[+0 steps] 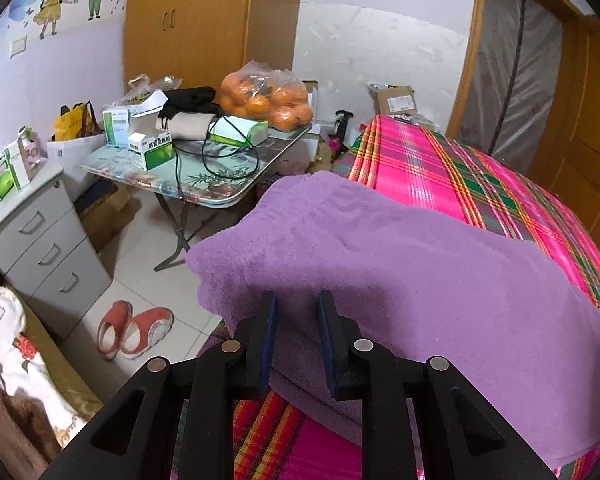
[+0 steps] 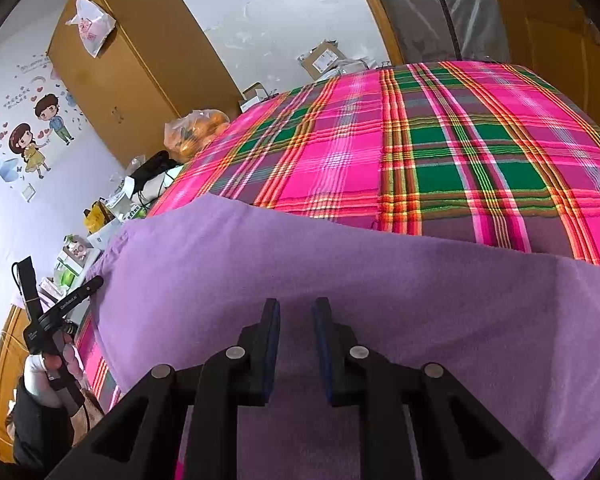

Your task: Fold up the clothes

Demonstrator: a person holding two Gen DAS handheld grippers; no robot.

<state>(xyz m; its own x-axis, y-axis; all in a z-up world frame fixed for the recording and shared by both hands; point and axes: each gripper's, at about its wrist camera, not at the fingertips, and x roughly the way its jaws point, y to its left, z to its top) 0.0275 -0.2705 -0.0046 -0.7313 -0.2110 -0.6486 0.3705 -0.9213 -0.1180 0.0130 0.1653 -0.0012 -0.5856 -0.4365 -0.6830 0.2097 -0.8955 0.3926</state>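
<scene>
The purple cloth (image 1: 380, 264) lies folded on the plaid bed (image 1: 500, 200), just ahead of and under both my grippers. Its long side runs left to right across my jaws. My left gripper (image 1: 297, 304) is a little open and holds nothing. My right gripper (image 2: 296, 308) is too. A table (image 1: 228, 196) stands past the left end, out of my way.
</scene>
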